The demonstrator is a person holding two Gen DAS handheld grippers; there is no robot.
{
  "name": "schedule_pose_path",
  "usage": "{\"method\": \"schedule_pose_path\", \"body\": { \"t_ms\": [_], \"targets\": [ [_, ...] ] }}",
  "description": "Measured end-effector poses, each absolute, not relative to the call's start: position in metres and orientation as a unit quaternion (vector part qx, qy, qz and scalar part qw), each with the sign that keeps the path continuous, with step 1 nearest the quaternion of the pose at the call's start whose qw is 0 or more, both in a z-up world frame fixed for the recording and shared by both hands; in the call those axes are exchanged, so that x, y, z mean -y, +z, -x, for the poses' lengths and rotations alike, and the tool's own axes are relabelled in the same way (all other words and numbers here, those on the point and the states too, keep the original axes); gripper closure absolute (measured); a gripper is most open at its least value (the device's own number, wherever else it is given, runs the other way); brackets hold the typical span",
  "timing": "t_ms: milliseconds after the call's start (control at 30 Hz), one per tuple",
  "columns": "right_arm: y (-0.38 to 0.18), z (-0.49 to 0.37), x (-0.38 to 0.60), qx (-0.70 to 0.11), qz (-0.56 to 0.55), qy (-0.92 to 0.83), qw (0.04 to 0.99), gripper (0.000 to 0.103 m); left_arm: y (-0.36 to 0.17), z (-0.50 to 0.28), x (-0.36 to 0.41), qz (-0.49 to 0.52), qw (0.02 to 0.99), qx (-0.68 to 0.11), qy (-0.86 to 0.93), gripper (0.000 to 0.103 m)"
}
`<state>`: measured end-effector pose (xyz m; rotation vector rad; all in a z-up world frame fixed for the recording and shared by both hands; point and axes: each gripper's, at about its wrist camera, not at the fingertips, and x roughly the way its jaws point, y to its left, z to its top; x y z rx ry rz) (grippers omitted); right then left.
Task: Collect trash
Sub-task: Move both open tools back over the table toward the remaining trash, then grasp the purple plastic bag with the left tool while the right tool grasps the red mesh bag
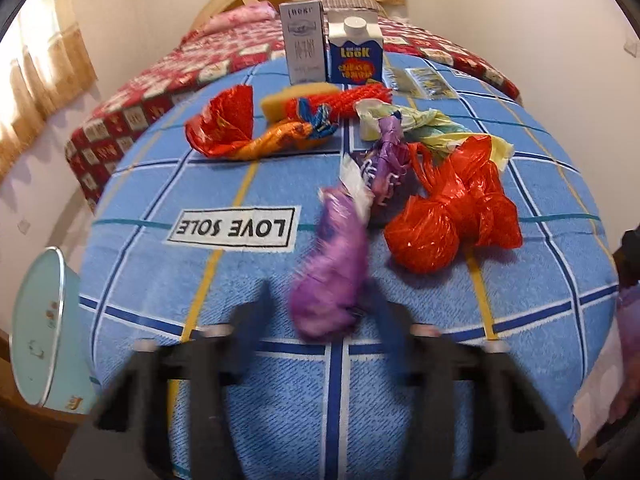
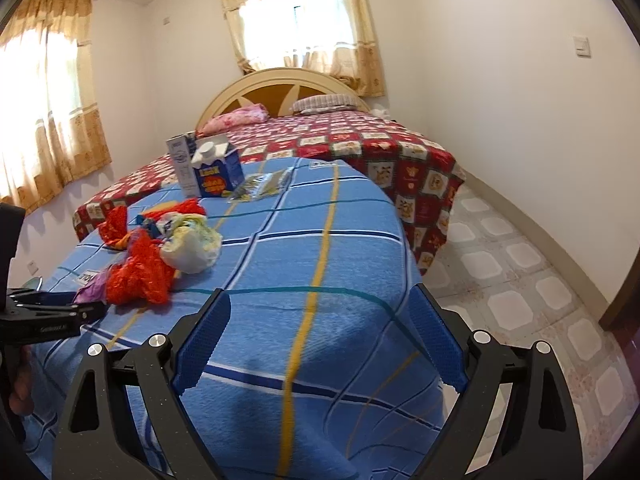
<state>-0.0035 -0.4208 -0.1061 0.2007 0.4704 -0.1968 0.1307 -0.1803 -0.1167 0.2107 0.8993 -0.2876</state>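
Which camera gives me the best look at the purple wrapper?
Left wrist: the purple wrapper lies close and central, though motion-blurred. Right wrist shows only a sliver behind the red bag.

I see a glossy crinkled plastic red bag on the matt, rough terry blanket; beside it, thin purple plastic wrapper.

Purple wrapper (blurred) between fingers

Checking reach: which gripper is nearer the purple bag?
Left. The left gripper has the purple bag between its blurred fingers, grip unclear. The right gripper is open over bare blue towel, off to the bag's right.
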Motion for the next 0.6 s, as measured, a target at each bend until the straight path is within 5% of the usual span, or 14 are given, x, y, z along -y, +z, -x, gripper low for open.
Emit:
{"method": "schedule_pose_path", "body": {
  "t_ms": [67,500,600],
  "targets": [
    [-0.104,0.002,0.414,-0.235,-0.094,-0.088,0.964,0.014,-0.114,-0.13,0.174,-0.097,0.886,-0.43,-0.143,0.079],
    [-0.078,-0.041,0.337,-0.249,-0.028,-0.012,0.968,0.015,-0.077,-0.111,0.089,-0.115,0.919,-0.369,-0.083,0.082],
    [-0.075,-0.063,0.315,-0.266,-0.001,0.007,0.964,0.024,-0.076,-0.11,0.067,-0.118,0.922,-0.365,-0.062,0.082]
  ]
}}
